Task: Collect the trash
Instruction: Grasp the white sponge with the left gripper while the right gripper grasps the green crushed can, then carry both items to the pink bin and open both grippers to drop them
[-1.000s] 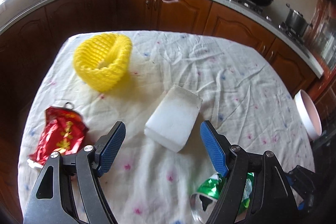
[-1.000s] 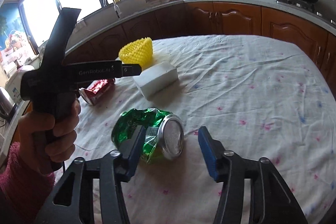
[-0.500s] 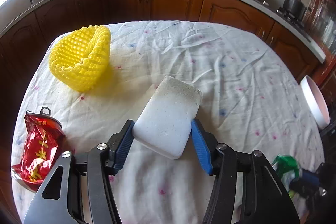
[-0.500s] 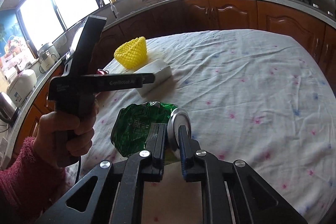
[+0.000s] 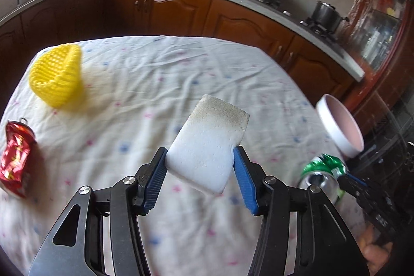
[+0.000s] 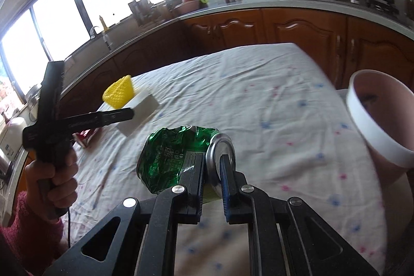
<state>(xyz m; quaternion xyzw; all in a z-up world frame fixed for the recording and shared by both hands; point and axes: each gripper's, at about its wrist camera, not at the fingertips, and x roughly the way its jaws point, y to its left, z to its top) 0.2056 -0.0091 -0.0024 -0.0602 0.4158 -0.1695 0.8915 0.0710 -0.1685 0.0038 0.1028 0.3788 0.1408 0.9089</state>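
My left gripper [image 5: 199, 164] is shut on a white foam block [image 5: 209, 141] and holds it lifted above the cloth-covered table [image 5: 160, 84]. The block also shows in the right wrist view [image 6: 141, 110], beside the left gripper [image 6: 130, 114]. My right gripper [image 6: 211, 167] is shut on the rim of a crushed green can [image 6: 176, 154], lifted off the table; the can also shows in the left wrist view [image 5: 323, 172]. A crushed red can [image 5: 15, 151] lies at the table's left edge. A yellow foam net [image 5: 57, 76] sits at the far left.
A pink bin with a white rim [image 6: 380, 120] stands off the table's right edge, also in the left wrist view [image 5: 339, 126]. Wooden cabinets and a counter [image 5: 181, 4] with a wok and a pot run behind the table.
My left gripper closed on the foam block and lifted it. My right gripper closed on the green can and carried it up and right, toward the pink bin.
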